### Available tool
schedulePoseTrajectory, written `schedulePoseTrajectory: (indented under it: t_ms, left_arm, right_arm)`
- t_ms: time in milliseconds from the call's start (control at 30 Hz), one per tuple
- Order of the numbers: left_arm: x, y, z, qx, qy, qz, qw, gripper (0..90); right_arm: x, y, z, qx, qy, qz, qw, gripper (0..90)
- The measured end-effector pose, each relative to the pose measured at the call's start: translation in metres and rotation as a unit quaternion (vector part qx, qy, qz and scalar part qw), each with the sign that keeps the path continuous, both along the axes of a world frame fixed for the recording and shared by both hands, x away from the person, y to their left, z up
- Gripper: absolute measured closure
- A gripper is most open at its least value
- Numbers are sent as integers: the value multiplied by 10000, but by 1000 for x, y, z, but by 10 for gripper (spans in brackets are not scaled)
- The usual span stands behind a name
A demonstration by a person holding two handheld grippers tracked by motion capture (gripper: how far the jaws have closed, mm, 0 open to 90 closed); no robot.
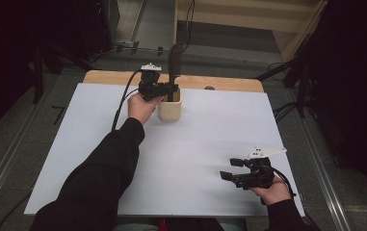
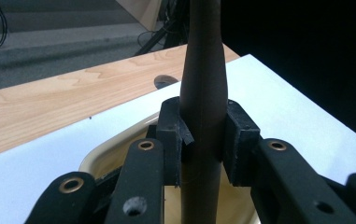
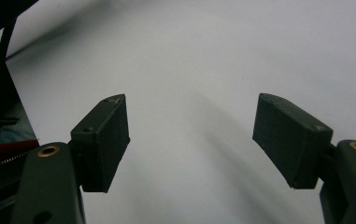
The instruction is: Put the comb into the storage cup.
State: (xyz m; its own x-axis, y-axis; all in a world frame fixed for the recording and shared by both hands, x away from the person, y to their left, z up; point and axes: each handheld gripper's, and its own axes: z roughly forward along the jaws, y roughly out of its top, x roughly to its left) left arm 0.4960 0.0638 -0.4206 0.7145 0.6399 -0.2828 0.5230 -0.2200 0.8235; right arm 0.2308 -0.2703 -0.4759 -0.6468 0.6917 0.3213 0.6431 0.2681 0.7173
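Observation:
A cream-coloured holder cup (image 1: 170, 109) stands on the white sheet near the table's far edge. A dark, tapering utensil handle (image 1: 174, 65) rises upright out of it. My left gripper (image 1: 173, 90) is shut on that handle just above the cup's rim. In the left gripper view both pads press the brown handle (image 2: 202, 93) from either side, with the cup's rim (image 2: 102, 154) below. My right gripper (image 1: 229, 169) rests near the front right of the sheet, open, jaws pointing left. The right gripper view has its pads (image 3: 102, 140) wide apart over bare white sheet.
A white sheet (image 1: 210, 139) covers most of the table, and a wooden strip (image 1: 219, 83) shows along the far edge. A small dark spot (image 1: 209, 88) sits on that strip. Black stands and cables crowd the floor behind and to the right.

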Motion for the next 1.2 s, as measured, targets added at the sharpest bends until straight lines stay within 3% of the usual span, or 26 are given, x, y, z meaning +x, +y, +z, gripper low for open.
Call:
schedulePoseTrajectory:
  t_ms: [467, 533, 600, 700, 933, 1200]
  left_arm:
    - [-1, 2, -7, 101, 2, -66, 9999, 714]
    - [-1, 3, -7, -17, 53, -111, 9999, 608]
    - [-2, 4, -4, 61, -33, -42, 10000, 455]
    - [-2, 7, 0, 104, -114, 53, 9999, 351]
    - [0, 17, 6, -67, -2, 150, 9999, 306]
    - [-2, 26, 7, -112, 185, 154, 9996, 260]
  right_arm:
    - [0, 1, 0, -7, 19, 16, 10000, 251]
    - [0, 1, 0, 2, 18, 17, 10000, 251]
    - [0, 1, 0, 3, 15, 14, 10000, 251]
    - [0, 1, 0, -1, 7, 24, 10000, 251]
    - [0, 2, 0, -10, 14, 40, 10000, 251]
    - [0, 2, 0, -28, 31, 50, 10000, 251]
